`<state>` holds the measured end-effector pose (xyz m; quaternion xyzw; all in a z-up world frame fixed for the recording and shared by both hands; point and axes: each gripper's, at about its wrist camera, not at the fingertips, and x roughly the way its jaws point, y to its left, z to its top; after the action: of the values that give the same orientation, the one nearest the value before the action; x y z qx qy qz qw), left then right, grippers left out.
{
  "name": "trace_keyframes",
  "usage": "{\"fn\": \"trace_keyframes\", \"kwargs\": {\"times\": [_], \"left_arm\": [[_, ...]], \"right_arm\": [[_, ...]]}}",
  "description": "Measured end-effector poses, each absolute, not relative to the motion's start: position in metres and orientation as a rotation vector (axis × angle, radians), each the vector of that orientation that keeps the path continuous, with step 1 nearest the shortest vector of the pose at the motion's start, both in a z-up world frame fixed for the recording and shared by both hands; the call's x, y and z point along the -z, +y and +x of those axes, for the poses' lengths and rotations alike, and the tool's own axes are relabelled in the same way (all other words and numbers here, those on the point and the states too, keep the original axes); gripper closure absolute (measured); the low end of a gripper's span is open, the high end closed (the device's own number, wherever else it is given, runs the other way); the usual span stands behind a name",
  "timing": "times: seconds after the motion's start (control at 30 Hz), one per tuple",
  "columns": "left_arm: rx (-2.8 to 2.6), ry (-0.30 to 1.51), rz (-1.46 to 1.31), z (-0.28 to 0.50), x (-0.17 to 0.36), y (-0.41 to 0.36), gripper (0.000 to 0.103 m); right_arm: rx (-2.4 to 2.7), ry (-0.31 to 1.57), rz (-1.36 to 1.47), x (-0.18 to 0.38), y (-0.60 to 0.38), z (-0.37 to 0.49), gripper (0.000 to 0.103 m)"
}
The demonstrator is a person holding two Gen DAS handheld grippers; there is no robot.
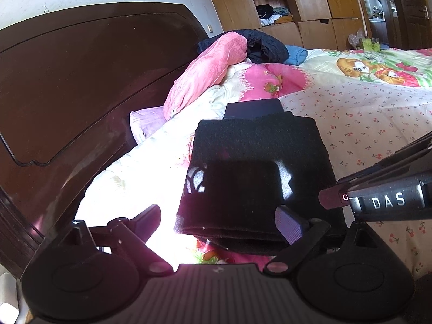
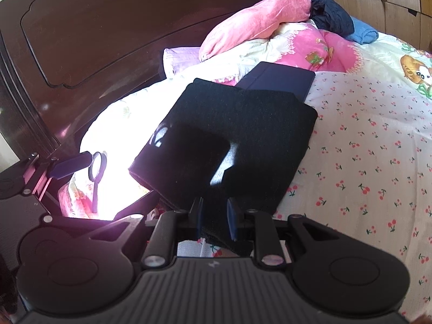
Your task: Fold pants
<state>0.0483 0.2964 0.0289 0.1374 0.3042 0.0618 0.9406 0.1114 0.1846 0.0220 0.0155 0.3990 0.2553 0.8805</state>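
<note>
The black pants (image 1: 256,167) lie folded into a thick rectangle on the bed; they also show in the right wrist view (image 2: 235,137). My left gripper (image 1: 221,221) is open, its fingers spread wide at the near edge of the bundle, the right finger (image 1: 290,225) touching the fabric. My right gripper (image 2: 214,217) is shut on the near corner of the pants. The left gripper also shows at the left of the right wrist view (image 2: 70,166). The right gripper's body shows at the right of the left wrist view (image 1: 386,199).
A dark blue folded item (image 2: 278,79) lies just beyond the pants. A pink pillow (image 1: 208,70), dark clothes (image 1: 266,44) and a blue roll (image 1: 295,54) sit near the dark wooden headboard (image 1: 81,86). The cherry-print sheet (image 2: 364,148) spreads to the right. Wooden wardrobes (image 1: 310,5) stand behind.
</note>
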Motion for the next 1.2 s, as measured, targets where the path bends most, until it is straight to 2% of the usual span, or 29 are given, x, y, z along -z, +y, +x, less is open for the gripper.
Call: {"fn": "trace_keyframes", "kwargs": {"times": [1.2], "left_arm": [[-0.122,0.702,0.260,0.042,-0.019,0.293,0.000]], "right_arm": [[-0.529,0.852,0.053,-0.016,0.168,0.086,0.082]]}}
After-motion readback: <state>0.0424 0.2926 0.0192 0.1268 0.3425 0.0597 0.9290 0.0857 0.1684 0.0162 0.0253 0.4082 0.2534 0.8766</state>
